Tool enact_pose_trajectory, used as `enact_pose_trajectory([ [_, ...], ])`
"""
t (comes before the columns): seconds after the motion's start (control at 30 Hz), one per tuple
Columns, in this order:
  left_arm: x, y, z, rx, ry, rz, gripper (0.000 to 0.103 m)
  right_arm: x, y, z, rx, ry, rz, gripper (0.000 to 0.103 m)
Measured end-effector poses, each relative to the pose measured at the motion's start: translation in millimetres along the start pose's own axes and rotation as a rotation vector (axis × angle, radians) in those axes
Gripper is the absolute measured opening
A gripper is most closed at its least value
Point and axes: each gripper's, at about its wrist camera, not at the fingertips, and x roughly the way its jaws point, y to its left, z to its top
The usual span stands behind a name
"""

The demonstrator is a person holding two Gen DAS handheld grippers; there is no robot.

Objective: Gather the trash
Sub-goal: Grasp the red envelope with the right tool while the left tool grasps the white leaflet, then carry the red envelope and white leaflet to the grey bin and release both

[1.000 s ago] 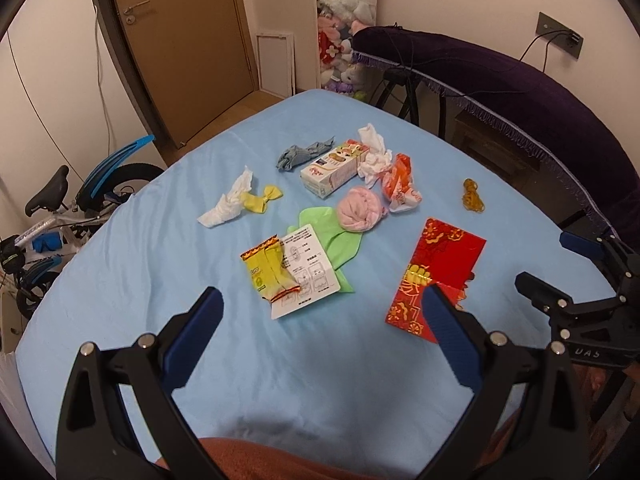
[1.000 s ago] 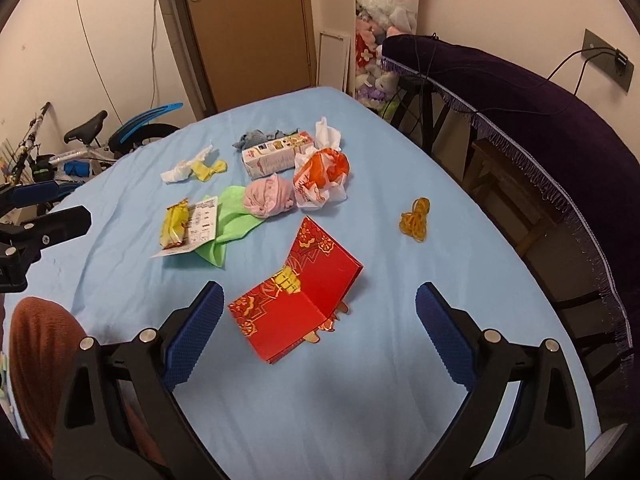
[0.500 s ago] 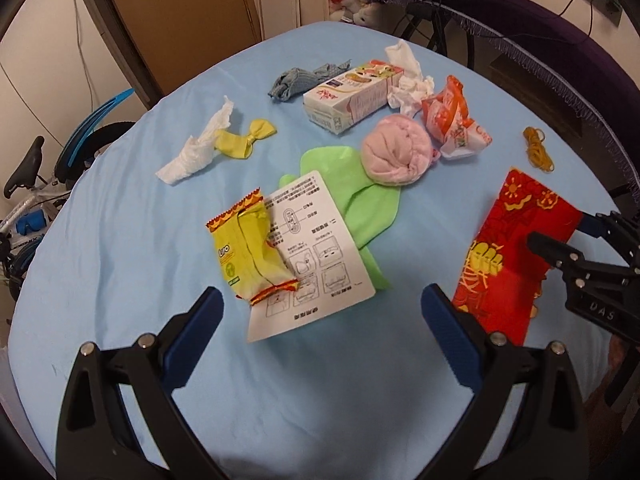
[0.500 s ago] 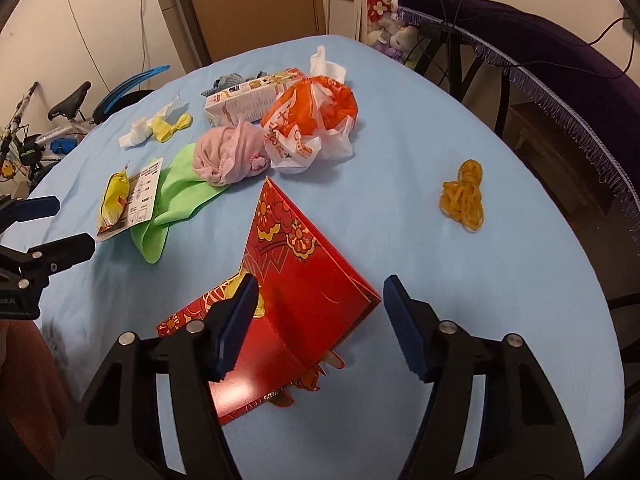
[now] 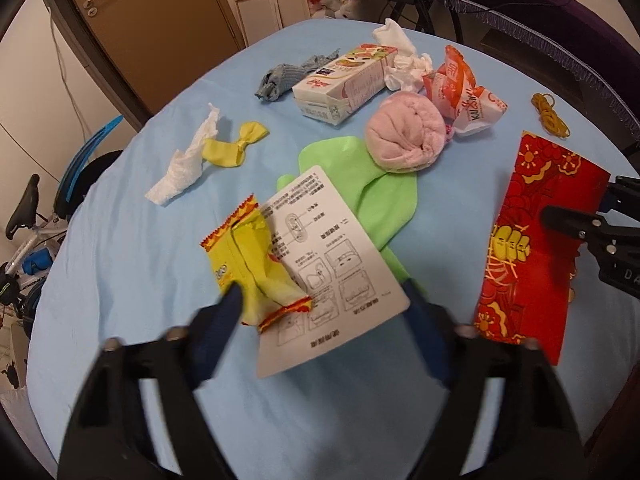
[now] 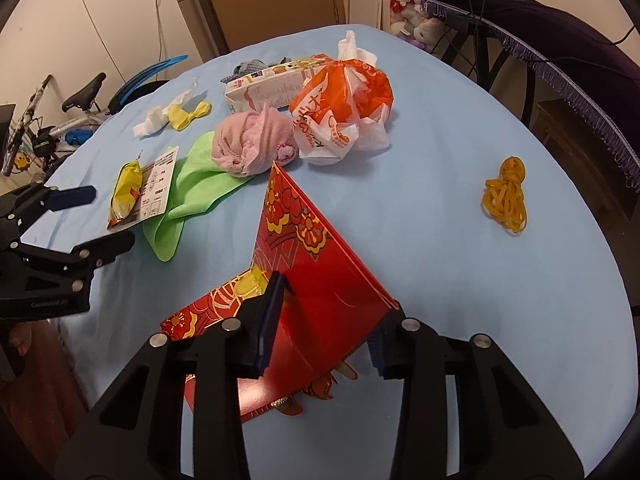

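Note:
Trash lies on a blue-covered table (image 5: 120, 240). My left gripper (image 5: 320, 312) is open, its jaws on either side of a yellow snack wrapper (image 5: 252, 264) and a white instruction leaflet (image 5: 328, 264). My right gripper (image 6: 326, 320) is partly closed, its jaws around the raised fold of a red and gold envelope (image 6: 320, 280), also in the left wrist view (image 5: 536, 248). I cannot tell if the pads touch it. A green cloth (image 5: 384, 192), pink rolled cloth (image 5: 408, 136), orange and white bag (image 5: 464, 92), milk carton (image 5: 344, 80) and white tissue (image 5: 184, 164) lie beyond.
A yellow bow (image 5: 236, 144), grey rag (image 5: 284, 78), crumpled white tissue (image 5: 400, 60) and a bundle of yellow rubber bands (image 6: 506, 196) are also on the table. A bicycle (image 5: 28, 240) stands left, a purple-draped chair (image 6: 560, 20) right, a door (image 5: 152, 20) behind.
Both grippers moved forward and down. The left jaws narrowed and came around the wrapper and leaflet. The right jaws closed in further around the red envelope's fold.

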Motion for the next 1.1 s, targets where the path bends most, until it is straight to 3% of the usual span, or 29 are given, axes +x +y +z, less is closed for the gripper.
enact_pose_trajectory([
  [0.07,12,2,-1,-0.017,0.062,-0.043,0.034,-1,1,0,-0.001,0.000,0.010,0.034],
  [0.13,16,3,-1,-0.027,0.081,-0.052,0.032,-1,2,1,-0.005,-0.002,0.013,0.033],
  [0.4,5,3,1,-0.032,0.005,-0.063,0.014,-5,3,2,-0.009,-0.019,0.038,0.022],
  [0.6,-18,7,4,-0.046,-0.095,-0.125,0.004,-14,6,5,-0.013,-0.043,0.080,0.003],
  [0.73,-32,9,5,-0.058,-0.141,-0.179,0.001,-22,12,3,-0.024,-0.063,0.079,0.001],
  [1.1,-71,18,4,-0.136,-0.171,-0.320,0.001,-74,16,-1,0.049,-0.132,0.045,0.000],
])
